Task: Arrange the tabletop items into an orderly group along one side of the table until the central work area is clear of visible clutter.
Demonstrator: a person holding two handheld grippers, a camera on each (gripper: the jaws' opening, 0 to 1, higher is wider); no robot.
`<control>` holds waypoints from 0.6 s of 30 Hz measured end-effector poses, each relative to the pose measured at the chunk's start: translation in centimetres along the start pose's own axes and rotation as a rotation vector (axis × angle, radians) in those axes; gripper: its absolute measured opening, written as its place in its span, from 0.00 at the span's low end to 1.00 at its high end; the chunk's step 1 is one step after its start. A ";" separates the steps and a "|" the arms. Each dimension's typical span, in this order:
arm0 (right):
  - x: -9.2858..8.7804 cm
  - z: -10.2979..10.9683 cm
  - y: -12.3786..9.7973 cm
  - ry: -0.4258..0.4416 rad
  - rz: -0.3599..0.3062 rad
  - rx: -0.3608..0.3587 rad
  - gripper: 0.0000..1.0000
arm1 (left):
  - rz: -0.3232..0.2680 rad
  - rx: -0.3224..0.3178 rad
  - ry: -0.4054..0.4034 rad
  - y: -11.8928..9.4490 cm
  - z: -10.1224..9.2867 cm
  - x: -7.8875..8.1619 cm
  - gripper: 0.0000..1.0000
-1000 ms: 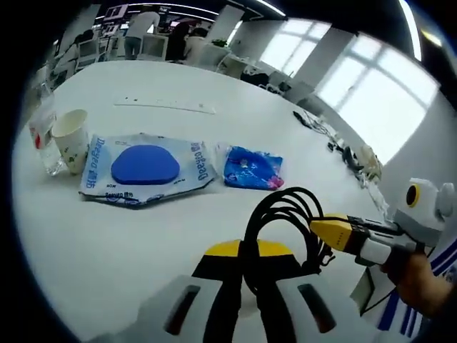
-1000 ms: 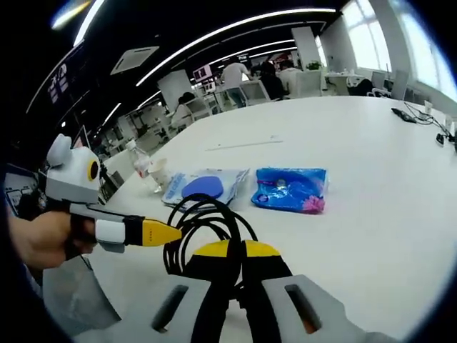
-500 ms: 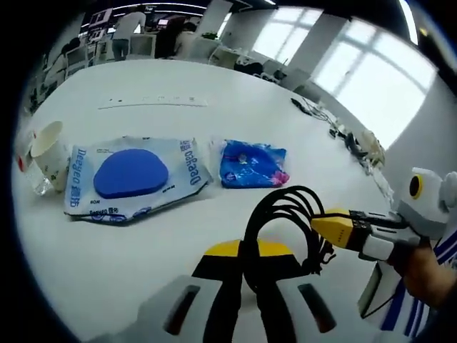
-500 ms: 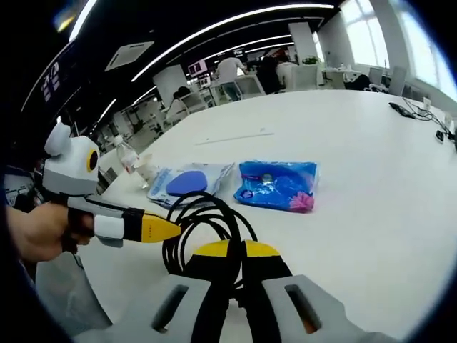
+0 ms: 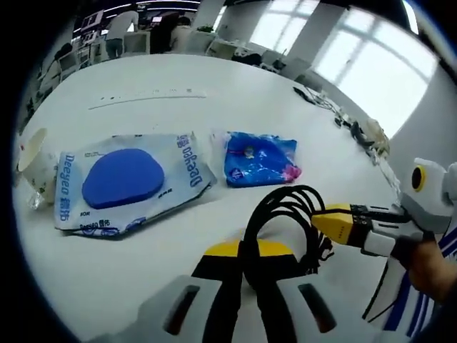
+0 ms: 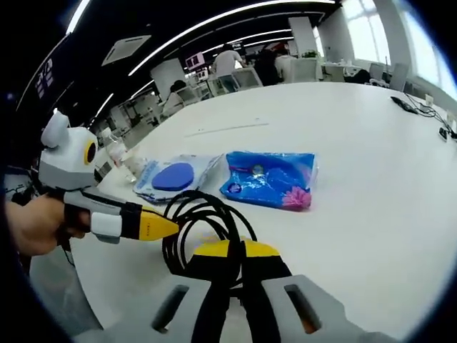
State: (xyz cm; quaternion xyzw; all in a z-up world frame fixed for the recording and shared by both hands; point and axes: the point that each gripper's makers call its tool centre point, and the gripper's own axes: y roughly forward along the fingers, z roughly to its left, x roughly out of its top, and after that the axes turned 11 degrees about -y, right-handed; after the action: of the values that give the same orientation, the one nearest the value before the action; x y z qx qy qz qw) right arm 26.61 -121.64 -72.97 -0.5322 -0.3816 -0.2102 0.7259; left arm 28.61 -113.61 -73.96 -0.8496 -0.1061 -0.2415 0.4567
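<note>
Both jaws pinch my coiled black cable (image 5: 282, 221); blue packet (image 5: 258, 157) lies beyond, frame centre, nearer my right gripper (image 6: 230, 286) than left gripper (image 5: 246, 289)

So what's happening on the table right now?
A person holds both grippers over a white table. Each is shut on the same coil of black cable, lifted between them. Ahead lie a clear packet with a blue pad and a blue bag side by side, with a paper cup at the packet's far end.
</note>
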 end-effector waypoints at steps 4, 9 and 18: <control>-0.5 -0.4 0.7 0.010 0.011 -0.001 0.00 | 0.016 0.004 -0.007 0.5 0.2 -0.1 0.01; -0.7 -0.7 1.1 0.017 0.017 -0.005 0.00 | 0.025 0.011 -0.014 0.8 0.3 -0.3 0.01; -1.2 -0.9 1.6 0.012 0.031 -0.006 0.00 | 0.038 0.030 0.000 1.4 0.7 -0.7 0.02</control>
State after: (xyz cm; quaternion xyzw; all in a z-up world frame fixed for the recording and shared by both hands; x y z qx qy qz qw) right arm 27.29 -122.02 -74.99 -0.5389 -0.3684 -0.2033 0.7297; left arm 28.81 -113.81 -75.64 -0.8445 -0.0937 -0.2314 0.4739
